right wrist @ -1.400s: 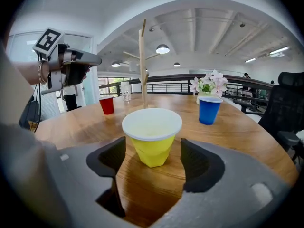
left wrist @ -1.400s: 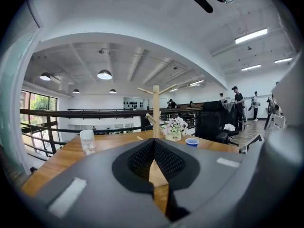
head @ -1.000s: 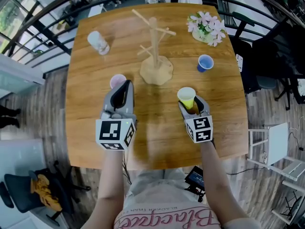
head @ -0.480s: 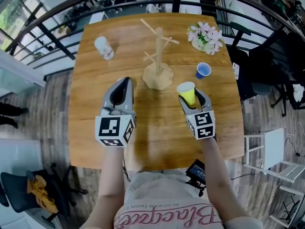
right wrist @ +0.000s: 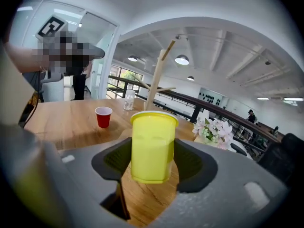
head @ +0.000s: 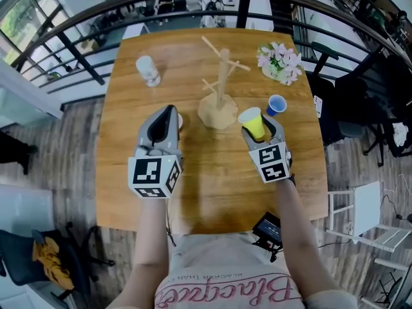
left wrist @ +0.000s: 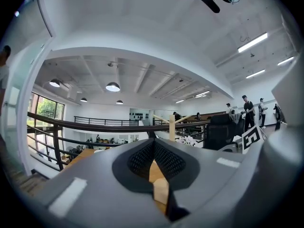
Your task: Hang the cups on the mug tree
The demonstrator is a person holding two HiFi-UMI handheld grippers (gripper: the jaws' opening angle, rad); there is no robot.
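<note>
A wooden mug tree (head: 222, 85) stands at the middle of the round-cornered table (head: 212, 185); its pole (right wrist: 156, 77) also rises behind the cup in the right gripper view. My right gripper (head: 259, 131) is shut on an upright yellow cup (head: 251, 118), held just right of the tree's base, and its pads press the yellow cup's (right wrist: 152, 144) sides. My left gripper (head: 162, 126) is shut and holds nothing, left of the base; its jaws (left wrist: 153, 151) meet with only the tree's top (left wrist: 172, 126) beyond. A red cup (right wrist: 103, 116) stands on the table, mostly hidden behind the left gripper in the head view.
A blue cup (head: 276, 104) stands right of the tree. A clear cup (head: 148, 70) sits at the far left and a pot of flowers (head: 280, 63) at the far right corner. A railing (head: 77, 50) runs behind the table. People stand in the distance (left wrist: 247, 110).
Both grippers have risen. The yellow cup has come up off the table and now sits closer to the tree's base. The left gripper now covers most of the small cup beside it.
</note>
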